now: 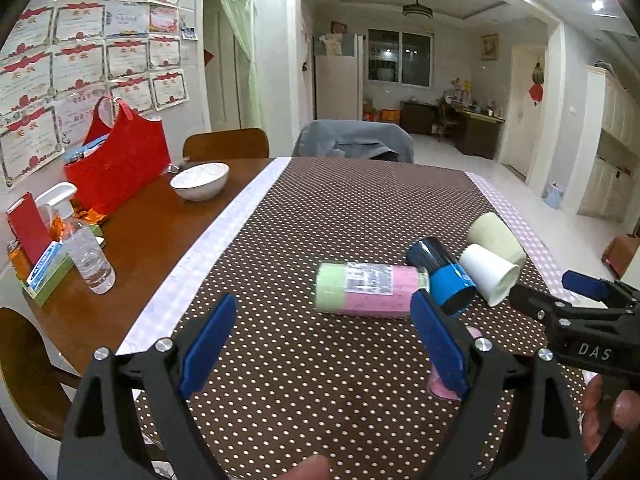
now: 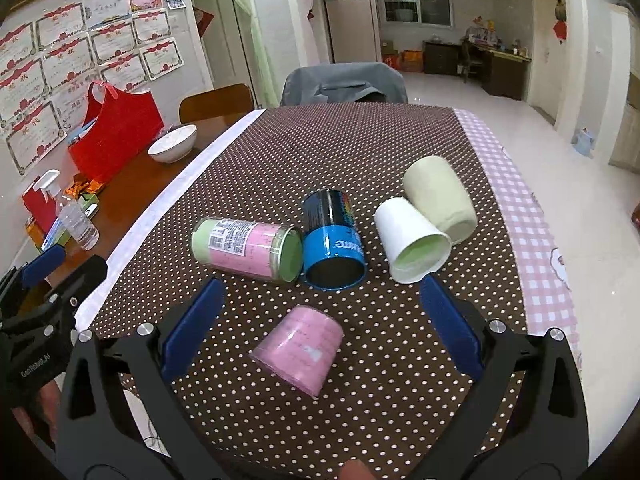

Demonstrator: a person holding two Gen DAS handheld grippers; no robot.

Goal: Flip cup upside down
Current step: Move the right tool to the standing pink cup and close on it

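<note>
Several cups lie on their sides on the dotted brown cloth (image 2: 360,152): a pink-and-green labelled cup (image 2: 246,249) (image 1: 370,289), a blue-and-black cup (image 2: 334,240) (image 1: 442,276), a white cup (image 2: 412,240) (image 1: 488,274) and a pale green cup (image 2: 438,198) (image 1: 498,238). A small pink cup (image 2: 300,354) stands mouth down, between my right gripper's open fingers; in the left wrist view (image 1: 440,386) it is mostly hidden. My right gripper (image 2: 320,328) is open and empty. My left gripper (image 1: 322,344) is open and empty, in front of the labelled cup.
On the bare wood at the left stand a red bag (image 1: 120,160), a white bowl (image 1: 200,180), a spray bottle (image 1: 82,244) and a box of small items (image 1: 44,276). Chairs (image 1: 354,142) stand at the far edge. The pink checked cloth edge (image 2: 532,216) lies at the right.
</note>
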